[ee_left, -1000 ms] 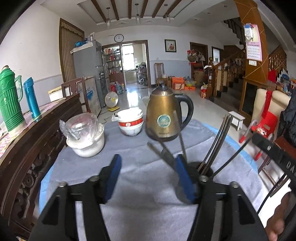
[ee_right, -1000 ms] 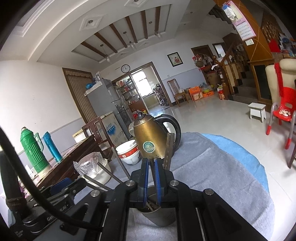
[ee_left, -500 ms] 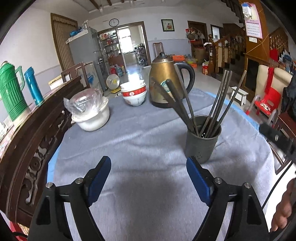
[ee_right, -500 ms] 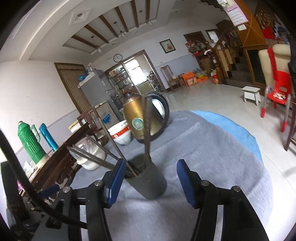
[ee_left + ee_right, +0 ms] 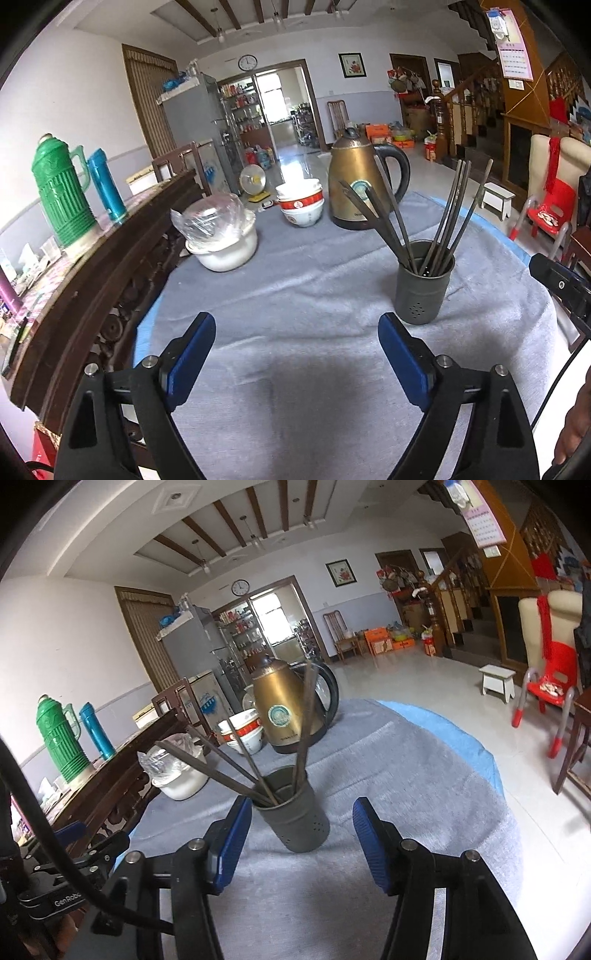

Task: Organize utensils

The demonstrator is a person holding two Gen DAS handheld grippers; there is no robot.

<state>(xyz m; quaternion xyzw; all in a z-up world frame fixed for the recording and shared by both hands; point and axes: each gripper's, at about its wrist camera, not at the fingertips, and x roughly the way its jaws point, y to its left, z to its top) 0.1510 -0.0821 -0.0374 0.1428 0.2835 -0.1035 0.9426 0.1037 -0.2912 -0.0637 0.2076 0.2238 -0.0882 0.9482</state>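
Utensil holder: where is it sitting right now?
The utensil holder stands upright on the grey tablecloth, right of centre in the left wrist view, nearer the camera than the brass kettle.

A utensil holder point(image 5: 424, 284) stands on the cloth-covered table point(image 5: 303, 295), with chopsticks point(image 5: 452, 218) leaning in it. Behind it sits a kettle point(image 5: 356, 184), and left of the kettle a stack of bowls point(image 5: 301, 205). Further left, nearer the table's edge, is a pot point(image 5: 225, 247) with a plastic bag point(image 5: 210, 218) on top. On the sideboard point(image 5: 92, 266) to the left stand two thermos flasks point(image 5: 62, 192).
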